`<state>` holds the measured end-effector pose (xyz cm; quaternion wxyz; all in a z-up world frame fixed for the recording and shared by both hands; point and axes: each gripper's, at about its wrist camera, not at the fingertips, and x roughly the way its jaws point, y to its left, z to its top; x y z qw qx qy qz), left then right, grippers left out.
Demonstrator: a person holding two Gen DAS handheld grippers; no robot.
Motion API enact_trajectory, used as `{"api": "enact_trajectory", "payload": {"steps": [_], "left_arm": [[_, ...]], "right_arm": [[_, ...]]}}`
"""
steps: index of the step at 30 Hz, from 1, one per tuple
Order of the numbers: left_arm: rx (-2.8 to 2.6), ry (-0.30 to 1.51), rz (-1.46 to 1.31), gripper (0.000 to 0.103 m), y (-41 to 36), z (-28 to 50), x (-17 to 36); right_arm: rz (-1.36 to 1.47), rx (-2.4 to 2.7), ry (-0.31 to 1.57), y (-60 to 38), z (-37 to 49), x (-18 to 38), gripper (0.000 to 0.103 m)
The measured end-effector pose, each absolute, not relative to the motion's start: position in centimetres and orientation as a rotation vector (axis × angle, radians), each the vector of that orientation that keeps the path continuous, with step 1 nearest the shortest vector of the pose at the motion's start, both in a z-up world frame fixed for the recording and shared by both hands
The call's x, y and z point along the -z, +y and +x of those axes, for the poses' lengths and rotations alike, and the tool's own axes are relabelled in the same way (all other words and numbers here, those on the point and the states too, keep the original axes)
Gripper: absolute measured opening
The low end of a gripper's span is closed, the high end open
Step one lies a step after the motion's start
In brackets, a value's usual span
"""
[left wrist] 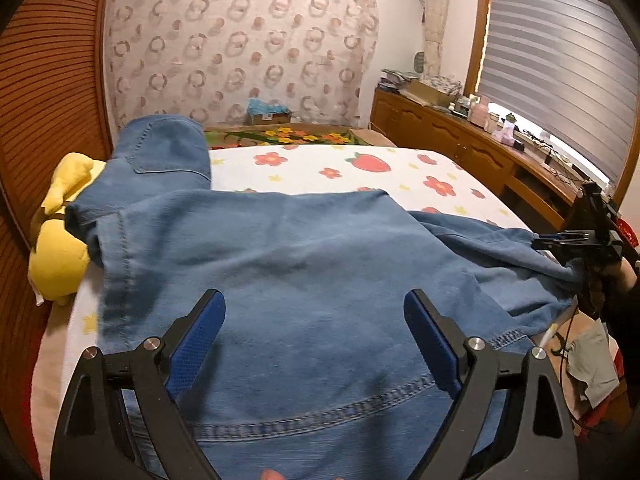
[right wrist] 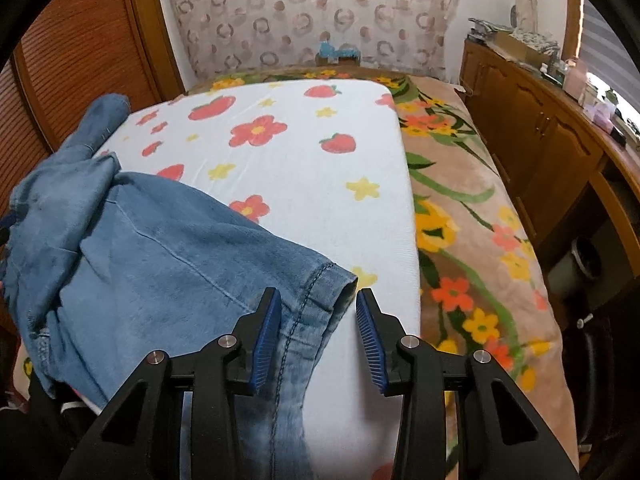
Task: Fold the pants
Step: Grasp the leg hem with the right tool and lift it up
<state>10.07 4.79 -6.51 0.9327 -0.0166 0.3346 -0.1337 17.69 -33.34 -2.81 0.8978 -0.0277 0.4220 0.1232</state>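
Step in hand: positioning for grip before fold; judged early, jeans not yet neat.
Left gripper: jaws spread wide over jeans, nothing pinched.
Right gripper: jaws half open, straddling leg hem, pads not pressing.
Next: close on hem, carry across.
Jeans lie rumpled on flowered sheet; yellow plush toy beyond.

Ahead of the claws lies a white sheet printed with strawberries and flowers, over a tan floral blanket off to the right. A yellow plush sits far left. A wooden cabinet runs along the right, under a window blind. Patterned wallpaper is straight ahead.
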Motion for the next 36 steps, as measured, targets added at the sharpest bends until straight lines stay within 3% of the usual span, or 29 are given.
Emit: {"api": "enact_trajectory", "payload": {"steps": [4,6,11,25,36], "left_arm": [[0.286,0.693,-0.03,0.091,4.1,9.9,6.8],[0.29,0.697,-0.033,0.091,3.9,10.0,7.0],[0.274,0.7,-0.021,0.091,3.5,9.7,7.4],[0.259,0.646,-0.041,0.091,4.7,7.7,5.5],[0.227,0.585,-0.051,0.091,6.6,5.4,2.8]], "right_arm": [[-0.074,-0.254,0.88,-33.0,18.4,3.0,0.034],[-0.079,-0.258,0.88,-32.9,18.5,2.9,0.021],[-0.083,-0.301,0.867,-32.7,18.2,2.2,0.006],[-0.198,-0.295,0.566,-29.2,14.2,-11.7,0.005],[-0.321,-0.412,0.453,-21.8,9.5,-16.6,0.004]]}}
